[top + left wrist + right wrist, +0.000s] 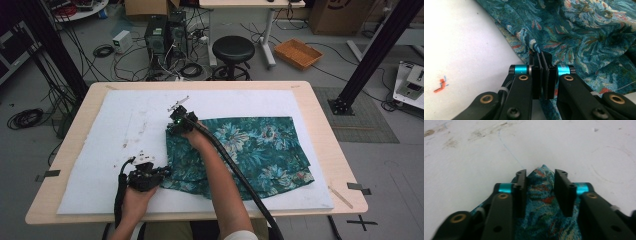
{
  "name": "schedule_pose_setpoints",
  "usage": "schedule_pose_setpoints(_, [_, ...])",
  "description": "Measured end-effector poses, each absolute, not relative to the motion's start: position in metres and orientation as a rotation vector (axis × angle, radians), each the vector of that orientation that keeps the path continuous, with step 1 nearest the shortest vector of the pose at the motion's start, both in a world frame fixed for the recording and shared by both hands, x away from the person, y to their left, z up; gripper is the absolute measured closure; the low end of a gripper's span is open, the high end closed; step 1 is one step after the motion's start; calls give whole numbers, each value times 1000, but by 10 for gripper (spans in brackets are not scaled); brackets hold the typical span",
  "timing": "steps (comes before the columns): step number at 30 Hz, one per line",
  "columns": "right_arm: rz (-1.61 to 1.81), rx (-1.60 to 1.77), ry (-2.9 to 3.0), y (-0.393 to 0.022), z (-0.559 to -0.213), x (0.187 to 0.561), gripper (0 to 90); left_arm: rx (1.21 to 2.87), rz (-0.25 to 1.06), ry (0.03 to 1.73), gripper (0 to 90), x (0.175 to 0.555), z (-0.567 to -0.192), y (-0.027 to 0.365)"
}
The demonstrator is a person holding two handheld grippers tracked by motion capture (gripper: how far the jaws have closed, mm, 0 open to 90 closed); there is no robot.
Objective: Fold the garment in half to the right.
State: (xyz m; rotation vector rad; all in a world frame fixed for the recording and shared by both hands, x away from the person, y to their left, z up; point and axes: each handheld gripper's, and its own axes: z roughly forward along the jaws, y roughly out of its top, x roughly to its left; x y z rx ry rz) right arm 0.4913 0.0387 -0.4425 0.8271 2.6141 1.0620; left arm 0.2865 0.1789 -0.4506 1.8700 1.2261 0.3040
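Observation:
A teal flower-print cloth (260, 145) lies spread over the right half of a white mat (125, 125). My left gripper (164, 173) is at the cloth's near left corner, lying low and pointing right. In the left gripper view its jaws (541, 53) are pressed together on the cloth's edge (579, 30). My right gripper (175, 128) is at the far left corner, tilted down onto the mat. In the right gripper view its jaws (540, 173) stand apart, with the pointed corner of the cloth (540, 195) lying between them.
The mat covers most of a light wooden table (320, 130); its left half is bare and stained. Thick black cables trail from both grippers toward the near edge. Past the far edge stand a black stool (233, 50), computer cases (165, 35) and an orange basket (298, 53).

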Motion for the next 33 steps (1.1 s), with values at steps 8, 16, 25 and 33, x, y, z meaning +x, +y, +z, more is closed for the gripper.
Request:
schedule_pose_setpoints(8, [1118,886,2639,37,-444,493,846,1866,295,1221,874,288,-451,179])
schedule_pose_setpoints(16, [1067,838,2618,40,-442,489,881,1843,278,1210,875,289,-450,181])
schedule_pose_setpoints(25, [1178,823,2564,21,-427,484,882,1774,257,1119,875,283,-441,176])
schedule_pose_setpoints(33, [1341,809,2505,-5,-407,474,881,1755,232,1000,875,279,-424,164])
